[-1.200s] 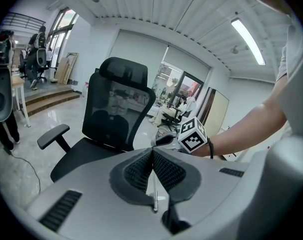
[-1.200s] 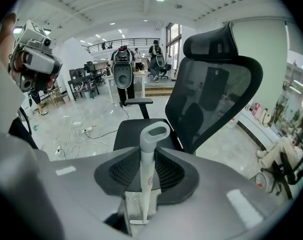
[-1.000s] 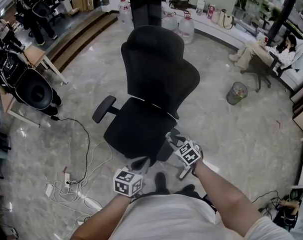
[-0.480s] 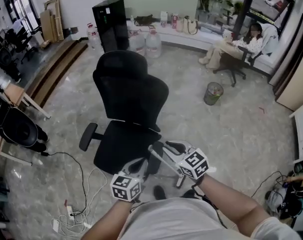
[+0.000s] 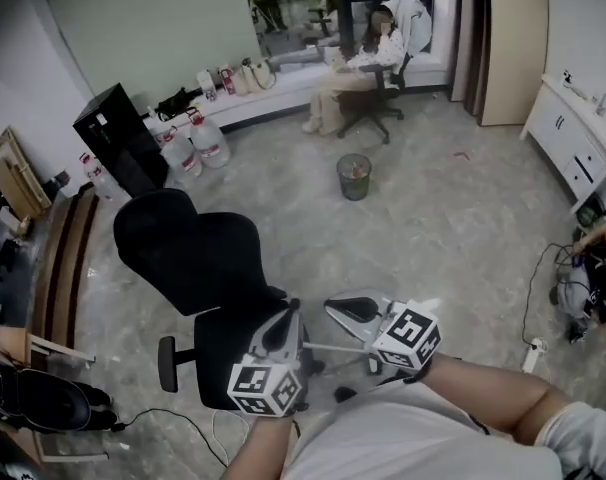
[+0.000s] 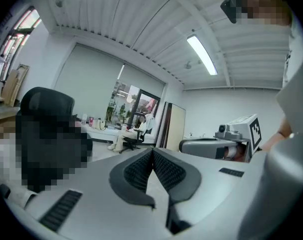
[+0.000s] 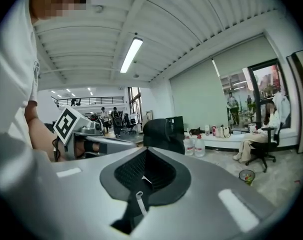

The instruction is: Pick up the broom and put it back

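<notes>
No broom shows in any view. My left gripper (image 5: pixel 285 320) is held up in front of my chest, pointing roughly level; in the left gripper view (image 6: pixel 152 152) its ribbed pads meet with nothing between them. My right gripper (image 5: pixel 347 309) is beside it on the right, about a hand's width away. In its own view (image 7: pixel 145 152) its jaws are shut and empty. Each gripper sees the other: the right gripper's marker cube (image 6: pixel 249 132) and the left gripper's marker cube (image 7: pixel 68 124).
A black office chair (image 5: pixel 193 256) stands just ahead and left of the grippers. Beyond it are a black cabinet (image 5: pixel 113 133), water bottles (image 5: pixel 191 148) and a mesh bin (image 5: pixel 354 176). A person sits on a chair (image 5: pixel 368 63) by the window. Cables (image 5: pixel 548 288) lie at right.
Both grippers have risen from pointing down at the chair to roughly level. The view has swung up and right, so the chair now sits at left.
</notes>
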`<action>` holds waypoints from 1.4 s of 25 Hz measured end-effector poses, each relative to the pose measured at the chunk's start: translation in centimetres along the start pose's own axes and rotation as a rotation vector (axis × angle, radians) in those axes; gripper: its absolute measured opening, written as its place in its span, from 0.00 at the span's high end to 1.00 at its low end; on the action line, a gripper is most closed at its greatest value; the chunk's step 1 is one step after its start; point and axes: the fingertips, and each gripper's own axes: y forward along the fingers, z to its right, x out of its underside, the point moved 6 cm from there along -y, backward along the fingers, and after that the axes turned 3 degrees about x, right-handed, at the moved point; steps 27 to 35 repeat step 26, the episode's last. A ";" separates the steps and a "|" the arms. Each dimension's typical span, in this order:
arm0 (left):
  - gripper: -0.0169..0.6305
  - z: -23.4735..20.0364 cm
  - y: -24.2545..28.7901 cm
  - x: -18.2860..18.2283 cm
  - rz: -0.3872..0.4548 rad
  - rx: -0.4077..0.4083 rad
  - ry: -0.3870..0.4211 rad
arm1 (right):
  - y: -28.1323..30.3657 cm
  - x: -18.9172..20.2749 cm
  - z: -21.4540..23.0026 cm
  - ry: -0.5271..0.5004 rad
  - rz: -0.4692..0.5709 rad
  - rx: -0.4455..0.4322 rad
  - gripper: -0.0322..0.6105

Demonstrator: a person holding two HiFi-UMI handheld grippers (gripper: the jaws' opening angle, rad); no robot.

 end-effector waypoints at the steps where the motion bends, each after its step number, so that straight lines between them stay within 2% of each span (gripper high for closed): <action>1: 0.96 0.6 0.7 -0.5 0.005 0.019 0.007 | -0.6 0.0 0.3 0.005 0.000 0.013 0.95; 6: 0.96 2.5 3.4 -1.7 0.011 0.087 0.013 | -2.4 -0.9 1.7 0.012 0.024 0.060 0.95; 10: 0.96 3.2 4.7 -1.8 -0.010 0.103 0.064 | -3.0 -1.4 2.5 0.026 0.040 0.086 0.95; 22: 0.96 1.3 4.0 -2.3 0.011 0.072 0.074 | -0.3 -1.7 2.1 0.011 0.036 0.060 0.95; 26: 0.96 1.1 4.2 -2.6 0.013 0.068 0.067 | -0.2 -2.0 2.1 -0.033 0.031 0.060 0.95; 35: 0.96 1.1 4.2 -2.6 0.013 0.068 0.067 | -0.2 -2.0 2.1 -0.033 0.031 0.060 0.95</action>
